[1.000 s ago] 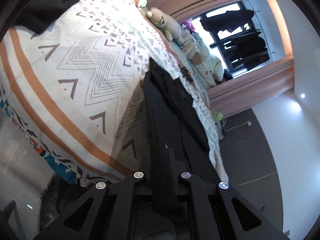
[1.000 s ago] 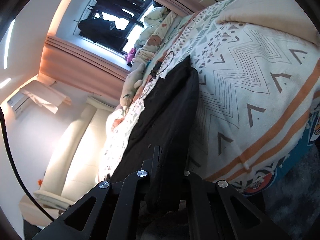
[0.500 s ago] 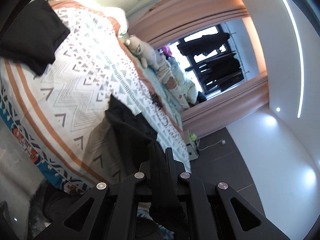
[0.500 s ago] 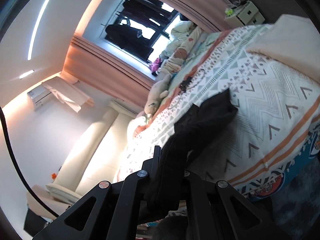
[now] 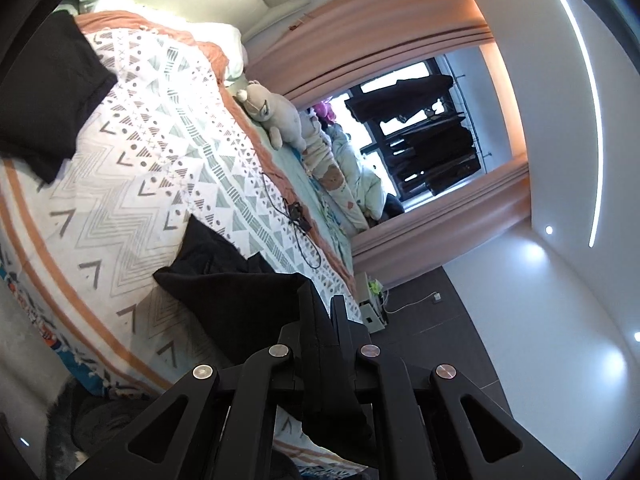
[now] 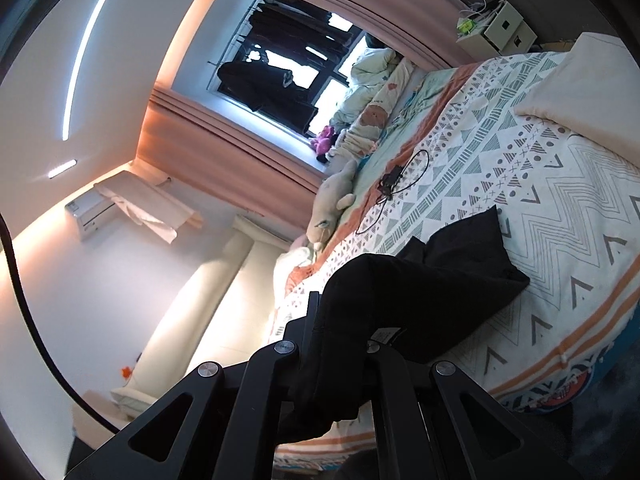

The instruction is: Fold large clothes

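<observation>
- Above the near edge of the bed with the patterned white, grey and orange blanket (image 5: 132, 184), both tongs grip one large black cloth garment (image 5: 240, 292): left tongs (image 5: 326, 320) clenched on one part, right tongs (image 6: 340, 320) on another.
- Its far end rests bunched on the blanket; the held end hangs lifted.
- To fold well, I would carry both tongs forward level and together, keeping the edge taut.
- Steer clear of the black cable (image 5: 294, 220) beyond.
</observation>
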{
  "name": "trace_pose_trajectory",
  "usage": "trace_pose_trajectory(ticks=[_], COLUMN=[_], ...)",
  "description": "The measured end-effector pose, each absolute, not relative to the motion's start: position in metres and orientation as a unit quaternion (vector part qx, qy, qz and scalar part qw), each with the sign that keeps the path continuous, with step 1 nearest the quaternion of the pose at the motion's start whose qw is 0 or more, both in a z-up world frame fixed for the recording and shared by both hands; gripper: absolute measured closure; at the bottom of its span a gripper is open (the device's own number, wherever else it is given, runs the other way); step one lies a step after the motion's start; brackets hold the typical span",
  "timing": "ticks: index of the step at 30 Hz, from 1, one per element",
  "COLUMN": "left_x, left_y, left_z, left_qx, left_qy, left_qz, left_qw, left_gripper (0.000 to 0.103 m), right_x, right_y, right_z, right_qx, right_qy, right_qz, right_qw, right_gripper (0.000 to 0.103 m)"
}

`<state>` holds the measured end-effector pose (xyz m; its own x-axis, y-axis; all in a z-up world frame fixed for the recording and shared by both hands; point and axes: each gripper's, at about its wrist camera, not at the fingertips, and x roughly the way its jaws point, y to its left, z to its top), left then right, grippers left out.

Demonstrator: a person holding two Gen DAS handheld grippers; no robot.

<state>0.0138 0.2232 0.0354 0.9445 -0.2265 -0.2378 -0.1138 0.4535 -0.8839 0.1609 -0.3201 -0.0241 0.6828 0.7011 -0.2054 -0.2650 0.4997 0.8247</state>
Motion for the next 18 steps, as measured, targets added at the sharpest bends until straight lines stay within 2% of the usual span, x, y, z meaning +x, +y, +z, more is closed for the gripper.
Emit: trace_pose_trajectory(ticks=[10, 18], left_x=[0.095, 0.165], left_y=[0.238, 0.252], left_z=[0.059, 0.055], left_qx=[-0.508, -0.501], left_qy=[0.155, 0.169], left_qz=[-0.029, -0.028], left_qw=[0.847, 0.848], left_gripper=[0.097, 0.097], right_x=[0.237, 0.293], right_y=[-0.300, -0.283], right_z=[0.000, -0.007], right_qx=[0.390, 0.392], right_qy=[0.257, 0.259], right_qz=[0.292, 0.283], right_qw=[0.835, 0.836], right_gripper=[0.098, 0.098])
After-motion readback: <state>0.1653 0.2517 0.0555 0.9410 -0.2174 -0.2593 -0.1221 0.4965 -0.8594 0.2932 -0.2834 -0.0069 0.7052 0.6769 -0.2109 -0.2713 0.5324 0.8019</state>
